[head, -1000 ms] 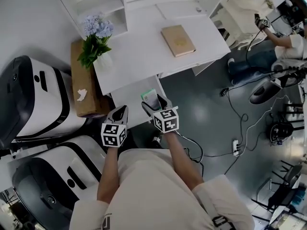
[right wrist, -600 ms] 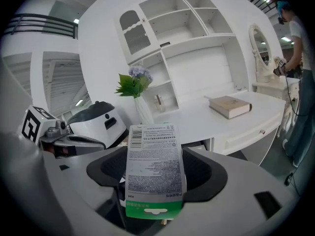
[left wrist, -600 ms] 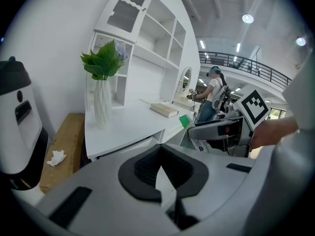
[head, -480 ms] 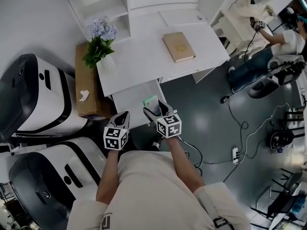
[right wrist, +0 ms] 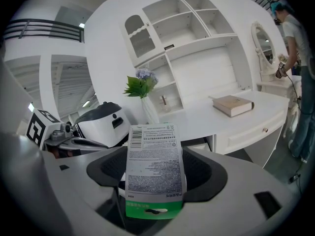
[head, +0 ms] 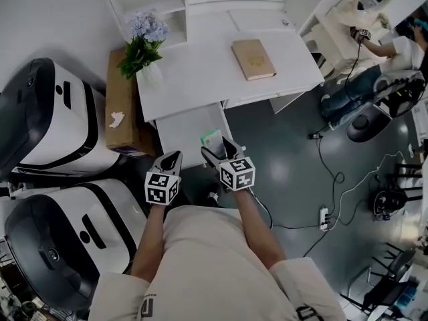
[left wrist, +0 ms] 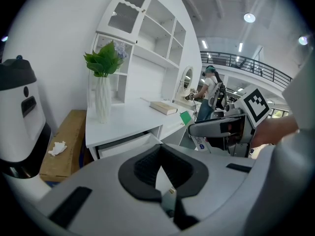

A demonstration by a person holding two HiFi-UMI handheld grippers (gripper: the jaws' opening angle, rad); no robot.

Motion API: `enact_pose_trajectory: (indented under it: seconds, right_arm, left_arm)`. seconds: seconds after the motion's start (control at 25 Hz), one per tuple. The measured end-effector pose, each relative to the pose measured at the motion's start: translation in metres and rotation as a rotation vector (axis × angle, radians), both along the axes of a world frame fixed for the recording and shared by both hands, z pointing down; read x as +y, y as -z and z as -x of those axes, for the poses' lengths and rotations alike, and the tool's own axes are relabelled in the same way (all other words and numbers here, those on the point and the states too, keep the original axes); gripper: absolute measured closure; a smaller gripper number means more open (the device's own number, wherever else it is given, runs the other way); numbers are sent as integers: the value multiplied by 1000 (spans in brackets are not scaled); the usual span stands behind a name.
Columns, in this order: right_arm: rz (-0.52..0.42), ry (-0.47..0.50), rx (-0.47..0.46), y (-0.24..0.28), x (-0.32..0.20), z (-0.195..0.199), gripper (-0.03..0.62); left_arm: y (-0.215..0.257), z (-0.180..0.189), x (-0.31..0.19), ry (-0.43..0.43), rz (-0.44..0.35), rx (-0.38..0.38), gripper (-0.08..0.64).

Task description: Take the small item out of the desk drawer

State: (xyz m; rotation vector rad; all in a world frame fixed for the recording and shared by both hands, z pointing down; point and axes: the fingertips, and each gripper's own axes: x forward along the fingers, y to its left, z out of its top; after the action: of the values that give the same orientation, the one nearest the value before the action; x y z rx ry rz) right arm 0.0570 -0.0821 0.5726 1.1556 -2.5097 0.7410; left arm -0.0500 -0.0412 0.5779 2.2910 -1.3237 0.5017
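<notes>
the right gripper [head: 218,148] clamps the small packet [right wrist: 153,167] at centre frame, over the near edge of the open drawer [head: 182,131]; pinched only at its lower end, it could pivot and slip; the left gripper [head: 172,157] has its jaws together, empty.

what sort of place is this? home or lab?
Probably a lab or test hall with a mock room, not a home: the desk stands on a grey floor strewn with cables, and a railing runs under a high ceiling.

Packet [right wrist: 153,171] print too small to read — drawer [head: 187,127] front hidden behind right gripper [head: 215,147].
</notes>
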Motion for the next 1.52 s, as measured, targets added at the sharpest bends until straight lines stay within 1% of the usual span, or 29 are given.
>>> enact_pose_trajectory:
  seconds: [0.2,0.52,1.0,1.24,1.52]
  right_arm:
    - [-4,-4,14,-4,1,-6,225]
    - [2,11,30,-8,1,1,225]
    - [17,50,1,-12,3,19,225]
    - [15,89,8,-14,7,25,226]
    - [9,78,13,-14,4,17,225]
  left_arm:
    - [-5,-3,8,-4,4,-4,545]
    - [-1,5,7,7,-4,-1,545]
    - [-6,18,15,28,15,-5,545]
    - [-6,16,11,32,15,6,545]
    - [-6,5,8,8,10,14,545]
